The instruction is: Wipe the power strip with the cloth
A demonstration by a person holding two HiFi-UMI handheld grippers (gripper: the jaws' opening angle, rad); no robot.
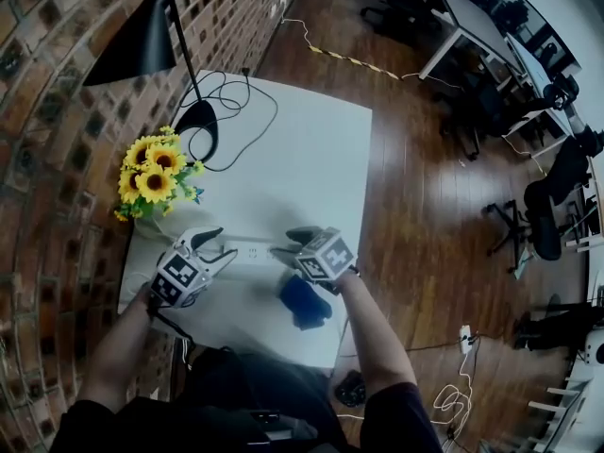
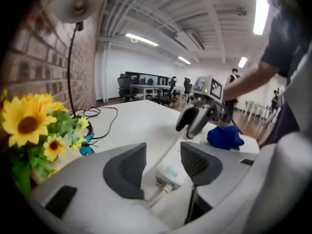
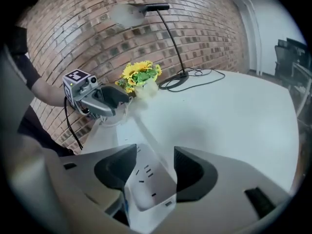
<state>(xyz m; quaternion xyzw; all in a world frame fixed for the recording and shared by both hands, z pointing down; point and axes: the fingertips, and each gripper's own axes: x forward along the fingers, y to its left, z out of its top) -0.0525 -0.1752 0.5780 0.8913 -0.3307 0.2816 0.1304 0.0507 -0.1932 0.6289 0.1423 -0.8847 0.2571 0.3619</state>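
A white power strip [image 1: 250,250] lies across the front of the white table [image 1: 311,149], with one gripper at each end. My left gripper [image 1: 222,249] is at the cable end. In the left gripper view its jaws [image 2: 163,162] stand open astride that end [image 2: 168,173], with a gap on both sides. My right gripper [image 1: 288,242] is at the other end. In the right gripper view its pads [image 3: 151,167] lie against the sides of the strip [image 3: 146,179]. A blue cloth [image 1: 304,300] lies crumpled on the table just right of the right gripper, and nothing holds it [image 2: 224,136].
A bunch of sunflowers [image 1: 151,173] stands at the table's left edge by the brick wall. A black lamp [image 1: 132,45] rises from its base [image 1: 196,116], and a black cable [image 1: 236,102] loops behind it. Wooden floor, desks and office chairs lie to the right.
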